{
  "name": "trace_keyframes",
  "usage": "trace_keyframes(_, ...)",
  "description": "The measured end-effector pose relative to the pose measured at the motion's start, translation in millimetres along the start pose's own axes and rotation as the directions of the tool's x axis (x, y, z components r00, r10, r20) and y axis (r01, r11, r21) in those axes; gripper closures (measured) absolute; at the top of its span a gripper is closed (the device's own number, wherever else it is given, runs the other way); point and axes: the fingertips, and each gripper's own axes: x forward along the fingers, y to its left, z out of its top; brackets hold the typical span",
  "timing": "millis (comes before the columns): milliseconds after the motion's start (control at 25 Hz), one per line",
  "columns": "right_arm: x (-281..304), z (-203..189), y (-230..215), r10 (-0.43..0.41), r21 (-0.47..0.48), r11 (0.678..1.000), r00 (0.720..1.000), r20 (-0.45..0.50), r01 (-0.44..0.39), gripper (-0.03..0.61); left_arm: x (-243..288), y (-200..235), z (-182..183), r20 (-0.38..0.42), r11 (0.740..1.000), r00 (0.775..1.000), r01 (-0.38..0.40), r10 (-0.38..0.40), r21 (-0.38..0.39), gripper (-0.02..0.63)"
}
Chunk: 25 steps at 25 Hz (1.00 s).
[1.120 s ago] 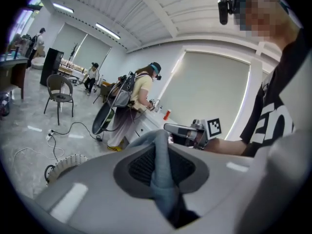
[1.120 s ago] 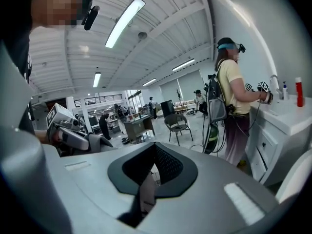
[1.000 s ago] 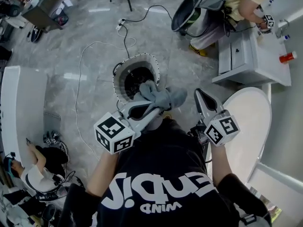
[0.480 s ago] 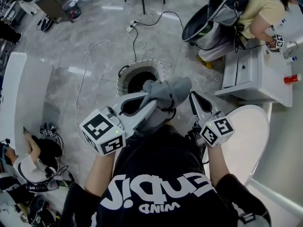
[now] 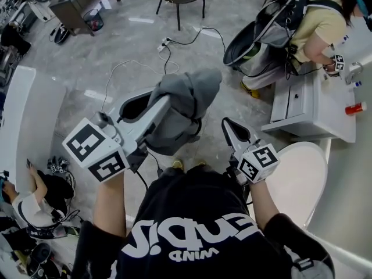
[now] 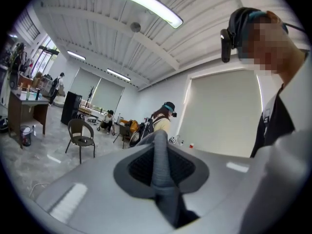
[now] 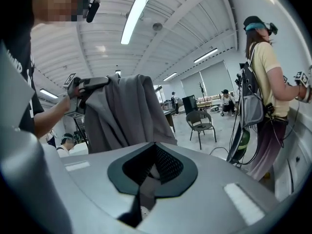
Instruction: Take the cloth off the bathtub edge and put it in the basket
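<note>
Since a second ago:
- Left gripper [image 5: 164,102] is higher and nearer the head camera. Its marker cube [image 5: 96,150] has shifted toward the left of the head view.
- Grey cloth [image 5: 186,97] has come up with it. Earlier it was bunched low over the mouth of the basket. Now it hangs in the air, looks larger in the head view, and covers the spot where the basket showed. The basket cannot be made out now.
- Right gripper [image 5: 230,128] has drifted only a little to the left and is otherwise much as it was.

Pose now:
- Left gripper is about level and points away from the person, toward the upper right of the head view. The left forearm [image 5: 109,199] reaches out from the chest.
- Its jaws stand at a narrow gap, pinched on a fold of the cloth. The left gripper view shows a ridge of grey fabric standing between the pads.
- The rest of the cloth drapes over the jaw tips and hangs below them. It is clear of the floor [image 5: 87,68] and well apart from the white tub [image 5: 302,173].
- Right gripper sits to the right of the cloth, beside the tub's left rim, and points forward, tilted slightly down.
- Its jaws are drawn together with nothing between them. The right gripper view shows the cloth hanging off the left gripper, apart from the right gripper's pads.
</note>
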Motion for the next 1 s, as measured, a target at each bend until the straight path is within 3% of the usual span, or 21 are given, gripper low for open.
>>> trace_keyframes(240,13.2,7.6,4.8,0.026,-0.002,1.000,1.000,0.003,-0.026,0.569,-3.8,24.5,27.2,0.019,0.997,0.998,-0.067,0.066,0.048,0.568)
trace_keyframes(520,22.0,7.2,4.8,0.035,0.004,0.999,0.999,0.005,-0.035,0.569,-5.3,47.5,19.6,0.003,0.993,0.994,-0.114,0.114,0.039,0.568)
trace_keyframes(760,37.1,4.6,4.2,0.038,0.006,0.999,0.999,-0.008,-0.038,0.569,5.1,68.9,-22.4,-0.061,0.987,0.986,-0.157,0.158,0.026,0.568)
trace_keyframes(1000,49.2,-9.7,-14.3,0.025,0.060,0.998,0.999,-0.038,-0.023,0.569,26.9,83.5,-94.7,-0.127,0.983,0.976,-0.180,0.175,-0.029,0.568)
